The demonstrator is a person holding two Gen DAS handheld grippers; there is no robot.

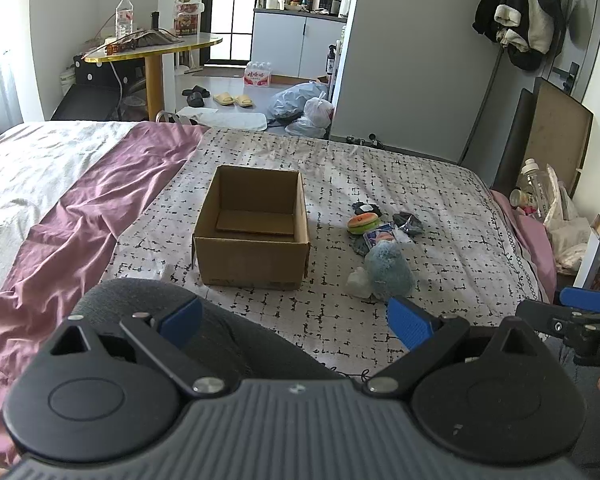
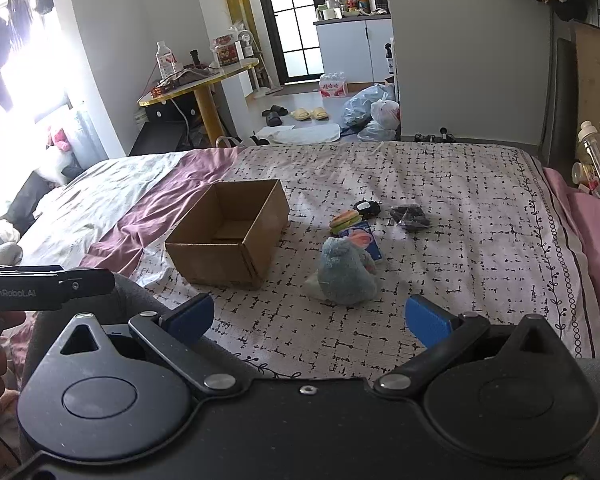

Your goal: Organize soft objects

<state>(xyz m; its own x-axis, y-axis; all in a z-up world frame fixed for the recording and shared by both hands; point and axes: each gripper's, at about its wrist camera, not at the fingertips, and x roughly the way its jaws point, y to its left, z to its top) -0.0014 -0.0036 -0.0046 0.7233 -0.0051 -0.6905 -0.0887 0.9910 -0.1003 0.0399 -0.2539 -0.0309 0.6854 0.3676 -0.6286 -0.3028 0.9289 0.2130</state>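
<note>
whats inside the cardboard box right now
The cardboard box holds no soft objects; only a loose flat piece of cardboard lies on its floor. The near wall hides the front strip of the floor in both views, so that strip cannot be checked.

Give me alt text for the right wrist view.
Open right tongs, empty, hover over a patterned bedspread, aimed at a blue-grey plush toy. An empty cardboard box sits left of the toy; smaller soft items lie just beyond it.
</note>
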